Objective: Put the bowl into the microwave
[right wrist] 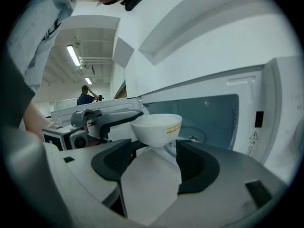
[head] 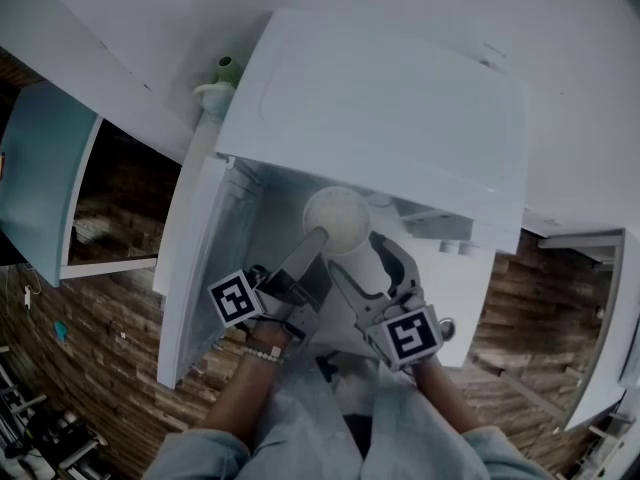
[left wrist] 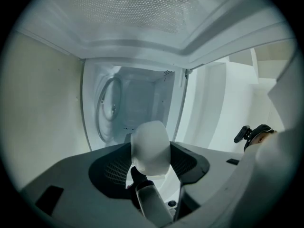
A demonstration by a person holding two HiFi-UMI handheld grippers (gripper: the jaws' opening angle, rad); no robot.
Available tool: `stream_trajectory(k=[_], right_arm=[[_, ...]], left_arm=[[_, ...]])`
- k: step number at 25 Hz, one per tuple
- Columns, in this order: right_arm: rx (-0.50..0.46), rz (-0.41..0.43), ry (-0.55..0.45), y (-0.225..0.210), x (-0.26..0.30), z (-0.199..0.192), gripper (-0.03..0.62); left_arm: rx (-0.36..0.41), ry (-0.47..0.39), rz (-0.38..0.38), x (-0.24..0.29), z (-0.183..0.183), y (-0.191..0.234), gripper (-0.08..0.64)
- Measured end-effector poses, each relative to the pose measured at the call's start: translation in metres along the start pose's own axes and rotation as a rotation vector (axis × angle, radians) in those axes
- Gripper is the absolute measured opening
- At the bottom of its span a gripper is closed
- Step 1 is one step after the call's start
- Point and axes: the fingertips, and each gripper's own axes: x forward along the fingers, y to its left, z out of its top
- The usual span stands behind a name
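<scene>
The white bowl (head: 338, 221) hangs at the mouth of the open microwave (head: 380, 108), whose door (head: 195, 268) swings out to the left. My left gripper (head: 316, 238) is shut on the bowl's left rim. In the left gripper view the bowl (left wrist: 150, 148) stands edge-on between the jaws, with the cavity and its turntable (left wrist: 111, 109) behind. My right gripper (head: 362, 268) is open just below and right of the bowl, its pads off it. Its own view has the bowl (right wrist: 156, 126) upright just past the jaws, with the left gripper (right wrist: 135, 118) at the rim.
A small green and white object (head: 224, 78) sits beside the microwave's top at the back left. A pale blue panel (head: 40, 168) stands at the far left over a wood-patterned floor (head: 110, 348). A person (right wrist: 86, 97) stands far off in the room.
</scene>
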Motion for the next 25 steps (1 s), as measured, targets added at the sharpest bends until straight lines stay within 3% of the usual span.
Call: stream_trajectory(k=[9,14,25], right_arm=[[-0.001,-0.052,0.034,-0.010,0.013,-0.009,0.316],[-0.020,-0.107,0.050,-0.021,0.015,-0.016,0.291],[-0.013,-0.128,0.101,-0.037,0.030,-0.032,0.285]], left_arm=[[-0.003,0.011,0.022,0.005,-0.001,0.018,0.242],[0.005,0.016,0.038,0.009,0.000,0.029,0.242],[0.006,0.018,0.084,0.020,0.007,0.056,0.242]])
